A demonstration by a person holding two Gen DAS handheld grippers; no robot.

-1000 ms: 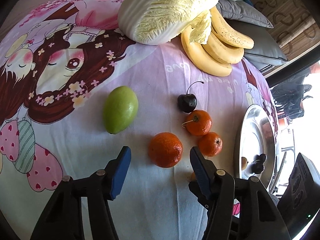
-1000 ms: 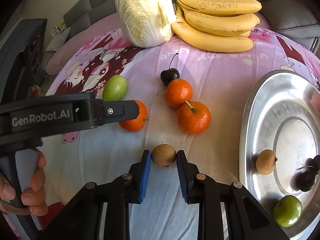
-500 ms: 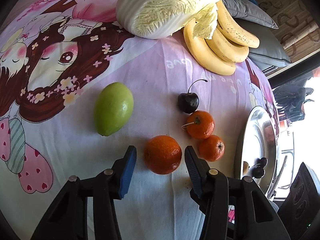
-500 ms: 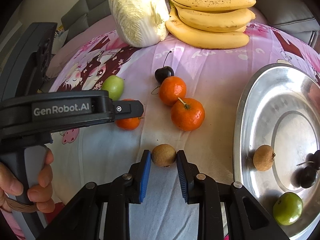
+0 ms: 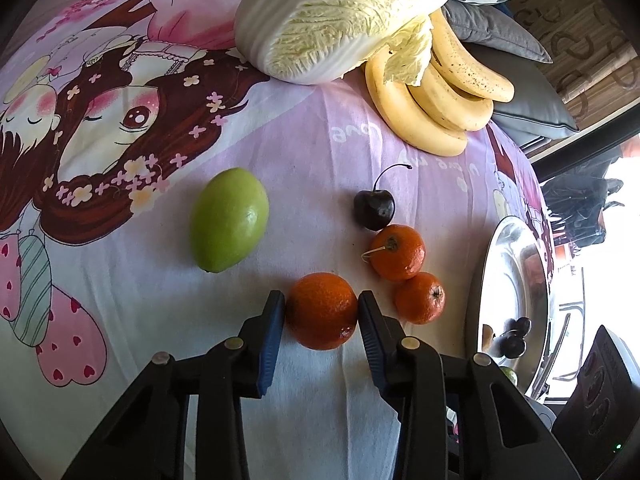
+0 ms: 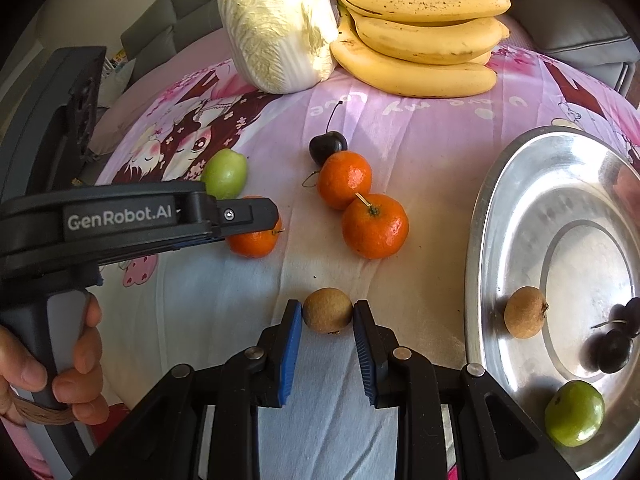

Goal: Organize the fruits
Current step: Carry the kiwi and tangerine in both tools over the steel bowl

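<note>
A large orange (image 5: 322, 314) lies on the cartoon-print cloth between the blue pads of my left gripper (image 5: 322, 305). Its jaws are closing, and both pads touch the orange's sides. The right wrist view shows the same orange (image 6: 256, 241) half hidden under the left gripper's finger (image 6: 248, 214). My right gripper (image 6: 327, 313) is shut on a small brown round fruit (image 6: 328, 310) that rests on the cloth. The steel plate (image 6: 504, 200) lies to the right, holding another brown fruit (image 6: 525, 312), dark cherries (image 6: 612, 350) and a green fruit (image 6: 575, 413).
Two tangerines (image 6: 374, 226) and a dark cherry (image 6: 326, 147) lie close together mid-cloth. A green fruit (image 5: 229, 220) sits to the left. A cabbage (image 5: 340, 20) and bananas (image 6: 416, 32) fill the far edge. A person's hand (image 6: 76, 360) holds the left gripper's handle.
The left gripper's jaws have narrowed from wide apart to touching the orange on both sides. The right gripper has stayed shut on the brown fruit.
</note>
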